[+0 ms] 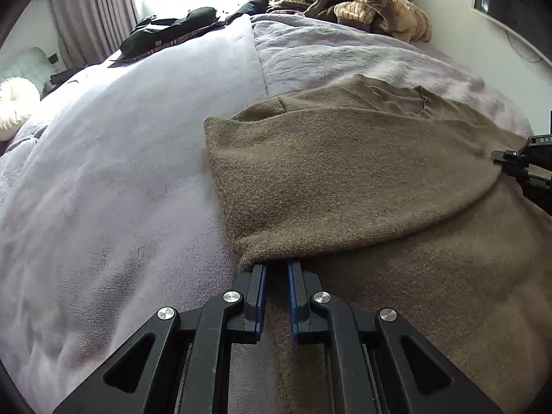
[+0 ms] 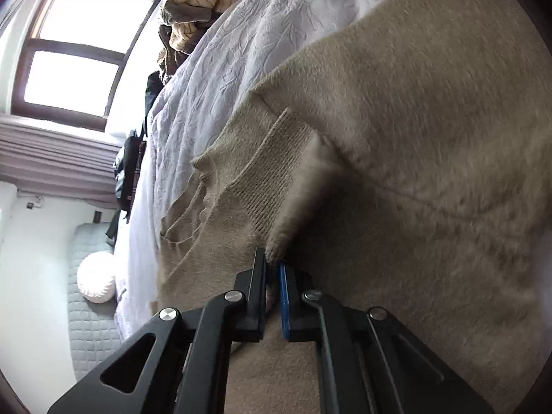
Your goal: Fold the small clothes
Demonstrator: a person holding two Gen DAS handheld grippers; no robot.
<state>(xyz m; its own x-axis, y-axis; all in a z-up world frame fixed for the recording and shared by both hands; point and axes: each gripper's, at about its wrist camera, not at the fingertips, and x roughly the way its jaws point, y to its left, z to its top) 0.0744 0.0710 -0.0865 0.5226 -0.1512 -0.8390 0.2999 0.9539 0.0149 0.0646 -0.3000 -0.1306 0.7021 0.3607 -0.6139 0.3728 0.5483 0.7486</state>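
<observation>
Right, nearest first: the left gripper (image 1: 276,265) sits low on the bed w/ its blue-padded jaws narrowed, a slim gap between them, tips at the folded edge of the brown sweater (image 1: 345,179). Fabric seems to run in between the tips, so prob pinching a corner, but the contact itself is hidden under the knit & I can't tell for sure. In the right wrist view the right gripper (image 2: 274,262) is narrowed down on a fuzzy nub of the same sweater, next to the ribbed band (image 2: 272,172), jaws nearly together on cloth.

The sweater lies across the near right part of the bed, one flap folded over the rest; its far edge is rumpled. It covers the lilac blanket (image 1: 103,172) there. Left of it the blanket is bare to the bed's left edge.

Handling, my guess: soft, floppy, fuzzy knit, light-ish but thick; it'll sag & stretch if lifted by one point, and the folded layers will slide over each other. Best held at edges/corners w/ both grippers spread apart, or at the ribbed band, which looks firmer. A thin pinch of fluff may slip out.

Farther back: a paler crinkled sheet (image 1: 327,55), then at the bed's far edge a heap of tan striped clothes (image 1: 372,10) & black garments (image 1: 172,31). Beyond that, window (image 2: 76,51) & curtain (image 1: 93,13).
</observation>
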